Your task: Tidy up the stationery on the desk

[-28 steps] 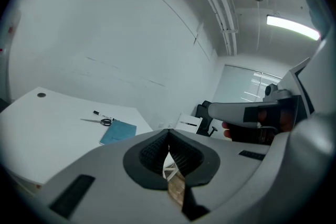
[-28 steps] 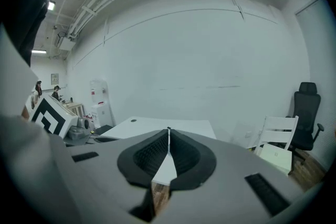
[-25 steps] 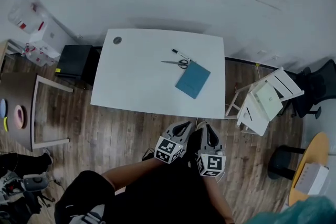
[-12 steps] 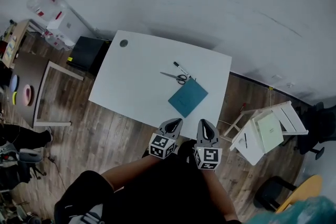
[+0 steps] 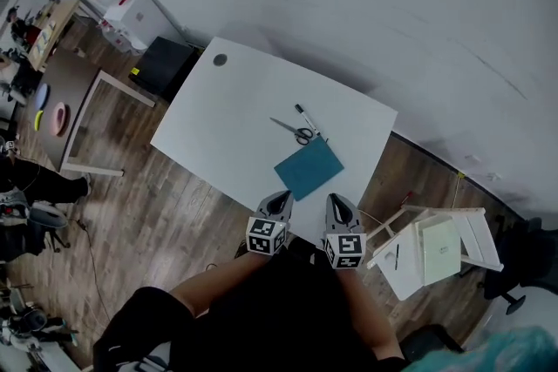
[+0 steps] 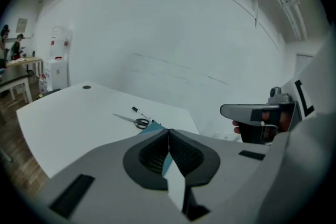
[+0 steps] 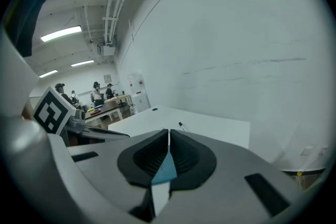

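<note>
On the white desk (image 5: 227,113) lie a teal notebook (image 5: 309,168), a pair of scissors (image 5: 294,131) and a black-capped marker (image 5: 307,119), all near the right half. My left gripper (image 5: 279,199) and right gripper (image 5: 335,200) hover side by side just off the desk's near edge, both shut and empty. The left gripper view shows the scissors (image 6: 135,120) and marker (image 6: 140,112) beyond the left gripper's (image 6: 168,131) closed jaws. Past the right gripper's (image 7: 168,132) closed jaws, the right gripper view shows the marker (image 7: 181,126) and a sliver of the notebook (image 7: 166,169).
A white folding chair (image 5: 433,246) holding a pale green book stands right of the desk. A black box (image 5: 165,64) sits at the desk's far left corner on the wood floor. A brown table (image 5: 52,113) and white bins (image 5: 122,4) are further left.
Both grippers have moved forward from near my body up to the desk's near edge. The view has shifted, so the desk looks turned and closer.
</note>
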The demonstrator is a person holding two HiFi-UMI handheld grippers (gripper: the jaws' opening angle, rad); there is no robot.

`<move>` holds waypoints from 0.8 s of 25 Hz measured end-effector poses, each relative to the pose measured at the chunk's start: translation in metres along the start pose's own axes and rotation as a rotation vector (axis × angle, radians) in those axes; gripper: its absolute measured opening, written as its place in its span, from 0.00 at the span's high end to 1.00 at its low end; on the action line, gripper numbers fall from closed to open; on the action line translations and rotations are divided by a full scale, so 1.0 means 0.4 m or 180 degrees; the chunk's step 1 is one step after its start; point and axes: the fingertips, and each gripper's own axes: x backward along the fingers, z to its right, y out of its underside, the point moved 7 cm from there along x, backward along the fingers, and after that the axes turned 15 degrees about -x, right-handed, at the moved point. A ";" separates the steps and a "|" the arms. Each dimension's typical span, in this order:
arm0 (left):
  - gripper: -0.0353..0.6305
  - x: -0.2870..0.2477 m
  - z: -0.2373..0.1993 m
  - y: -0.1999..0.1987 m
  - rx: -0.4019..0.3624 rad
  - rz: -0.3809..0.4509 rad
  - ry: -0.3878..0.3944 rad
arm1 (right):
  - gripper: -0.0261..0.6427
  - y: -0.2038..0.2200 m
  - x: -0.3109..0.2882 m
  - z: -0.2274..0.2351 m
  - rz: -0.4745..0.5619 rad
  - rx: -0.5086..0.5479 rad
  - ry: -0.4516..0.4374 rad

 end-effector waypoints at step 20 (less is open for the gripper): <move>0.92 -0.151 -0.062 0.203 0.0461 -0.0538 -0.0404 | 0.88 0.075 -0.353 0.257 -0.1115 0.0491 -0.0275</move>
